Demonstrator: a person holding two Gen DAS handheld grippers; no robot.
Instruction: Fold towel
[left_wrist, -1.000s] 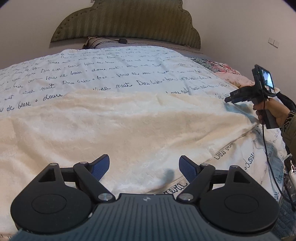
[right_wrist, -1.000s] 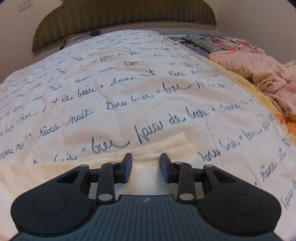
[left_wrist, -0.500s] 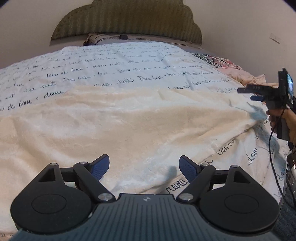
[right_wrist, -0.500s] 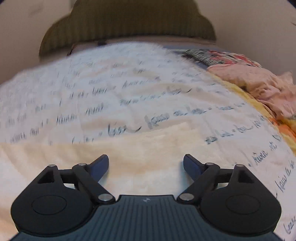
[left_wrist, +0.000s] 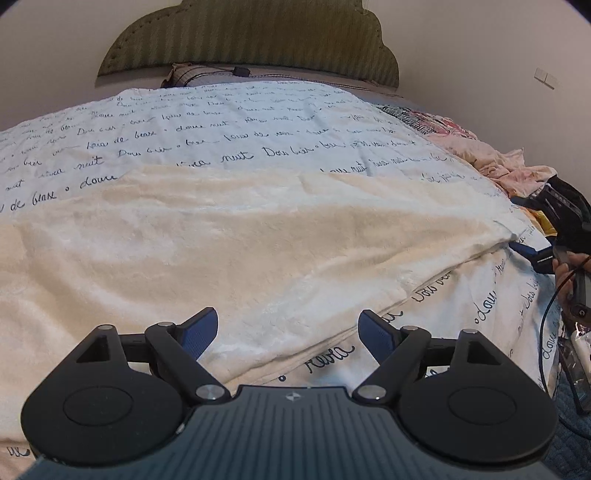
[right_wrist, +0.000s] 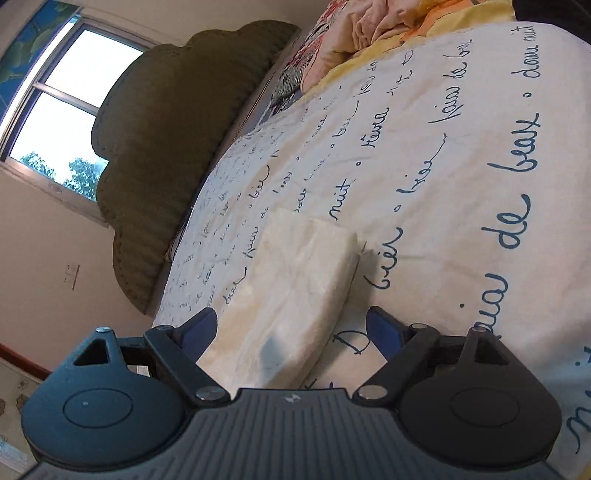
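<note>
The towel (left_wrist: 229, 236) lies spread on the bed (left_wrist: 258, 122), headboard (left_wrist: 251, 40) behind it, crumpled clothes (left_wrist: 495, 162) to its right

Your only readable text is the dark blue cursive printed across the white bedspread (left_wrist: 258, 122): you can make out "nuit", "doux" and "de beaux" in the left wrist view, and "nuit", "bien", "de beaux" in the right wrist view (right_wrist: 461, 155). The other words are too scrawled to read.
</note>
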